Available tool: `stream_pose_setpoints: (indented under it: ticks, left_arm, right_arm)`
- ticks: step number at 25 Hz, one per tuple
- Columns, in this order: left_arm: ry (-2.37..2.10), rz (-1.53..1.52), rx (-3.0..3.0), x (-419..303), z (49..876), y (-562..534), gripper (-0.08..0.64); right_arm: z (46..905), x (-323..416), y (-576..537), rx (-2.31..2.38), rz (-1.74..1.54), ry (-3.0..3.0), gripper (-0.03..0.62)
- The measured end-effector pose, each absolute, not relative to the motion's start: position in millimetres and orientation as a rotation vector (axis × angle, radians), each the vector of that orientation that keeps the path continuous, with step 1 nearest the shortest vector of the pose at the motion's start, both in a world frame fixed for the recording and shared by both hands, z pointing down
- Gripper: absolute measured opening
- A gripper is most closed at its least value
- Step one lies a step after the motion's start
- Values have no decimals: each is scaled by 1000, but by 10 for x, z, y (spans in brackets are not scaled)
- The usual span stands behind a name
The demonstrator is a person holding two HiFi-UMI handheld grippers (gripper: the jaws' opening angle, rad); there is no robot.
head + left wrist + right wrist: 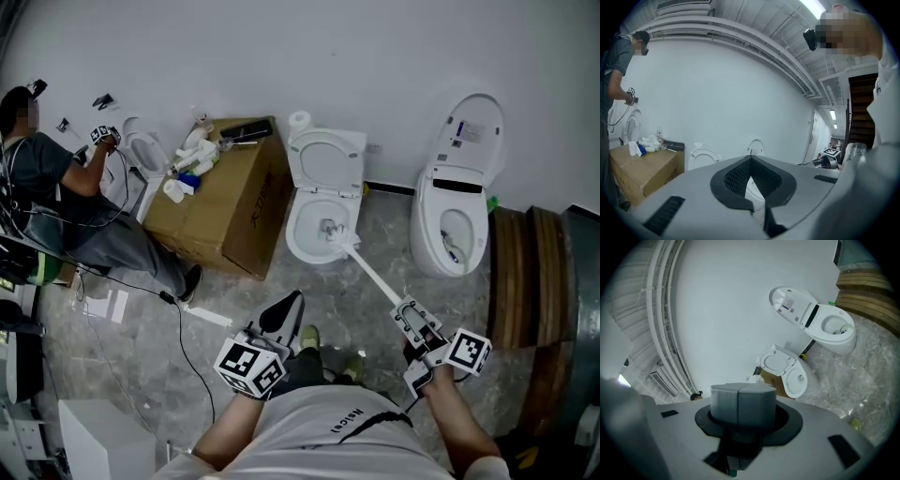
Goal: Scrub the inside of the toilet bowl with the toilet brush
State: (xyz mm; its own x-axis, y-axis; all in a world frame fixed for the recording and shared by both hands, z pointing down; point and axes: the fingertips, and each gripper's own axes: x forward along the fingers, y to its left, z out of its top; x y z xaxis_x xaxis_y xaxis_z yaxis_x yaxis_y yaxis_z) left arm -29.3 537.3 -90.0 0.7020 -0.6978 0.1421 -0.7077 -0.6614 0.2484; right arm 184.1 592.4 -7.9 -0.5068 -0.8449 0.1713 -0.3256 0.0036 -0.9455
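Pinching one toilet brush (370,270) in right gripper (407,311) fingers, left gripper (287,307) fingers together (three toilets (326,159)).

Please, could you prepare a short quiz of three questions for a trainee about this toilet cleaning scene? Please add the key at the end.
1. Fill in: the fingers of the left gripper are ____ and hold nothing.
2. What holds the toilet brush? A) left gripper B) right gripper C) neither
3. True or false: the brush head is inside the bowl of the middle toilet.
Key: 1 shut; 2 B; 3 true.
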Motion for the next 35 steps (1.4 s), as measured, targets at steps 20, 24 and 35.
stream_pose_setpoints:
  ticks: [20,24,35]
  left_arm:
    - [-1132,82,2548,-817,-357,3352,6]
    - [-1112,117,2548,-1021,-197,2670,6]
    - [-996,190,2547,-1038,388,1573,6]
  right_arm:
    - [634,1488,4263,-1386,-1689,1784,158]
    - [913,1383,3797,-1522,-1766,1756,158]
    - [1448,1089,2758,-1582,-1883,1689,158]
